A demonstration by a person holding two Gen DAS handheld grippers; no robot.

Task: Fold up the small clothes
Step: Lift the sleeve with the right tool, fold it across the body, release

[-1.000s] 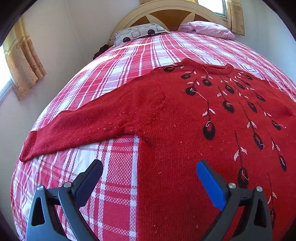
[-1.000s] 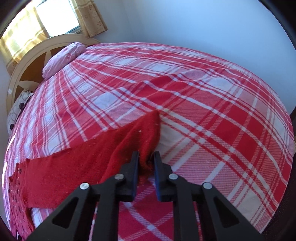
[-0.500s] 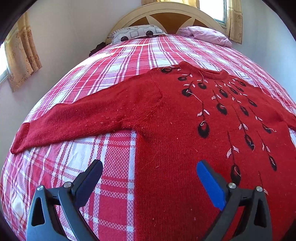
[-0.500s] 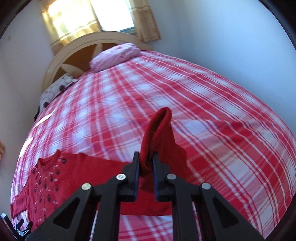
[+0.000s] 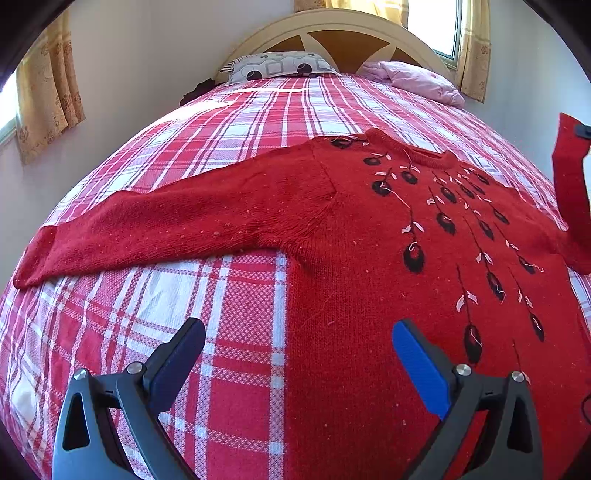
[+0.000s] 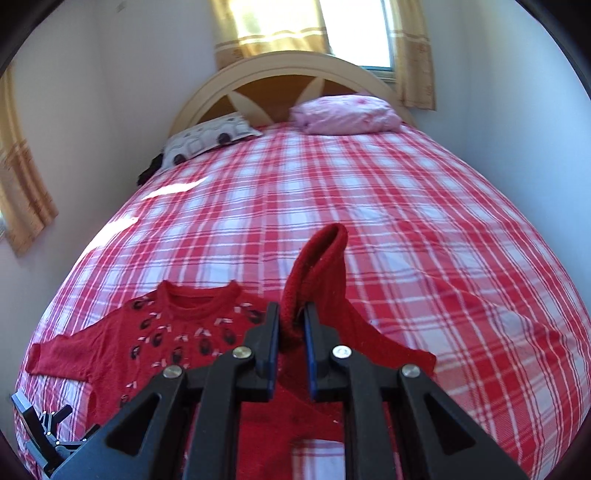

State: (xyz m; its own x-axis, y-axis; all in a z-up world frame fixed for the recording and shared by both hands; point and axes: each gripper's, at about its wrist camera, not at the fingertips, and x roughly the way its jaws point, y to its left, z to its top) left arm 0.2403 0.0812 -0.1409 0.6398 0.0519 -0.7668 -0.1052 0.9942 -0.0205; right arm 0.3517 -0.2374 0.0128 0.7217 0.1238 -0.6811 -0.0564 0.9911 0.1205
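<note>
A red knit sweater [image 5: 369, 266] with black feather marks lies front up on the plaid bed. Its left sleeve [image 5: 166, 225] stretches flat to the left. My left gripper [image 5: 295, 354] is open and empty, hovering over the sweater's lower left edge. My right gripper [image 6: 291, 332] is shut on the right sleeve [image 6: 317, 266] near the cuff and holds it lifted above the bed; the cuff stands up past the fingers. The lifted sleeve also shows in the left wrist view [image 5: 569, 177] at the far right. The sweater body shows in the right wrist view [image 6: 177, 336].
The bed has a red and white plaid cover [image 6: 406, 206]. A patterned pillow [image 6: 210, 138] and a pink pillow [image 6: 343, 114] lie by the wooden headboard [image 6: 291, 77]. Walls flank the bed and curtained windows [image 6: 273, 26] stand behind it.
My right gripper has lifted the right sleeve off the bed and swung it toward the sweater body. My left gripper has drawn back a little, still open.
</note>
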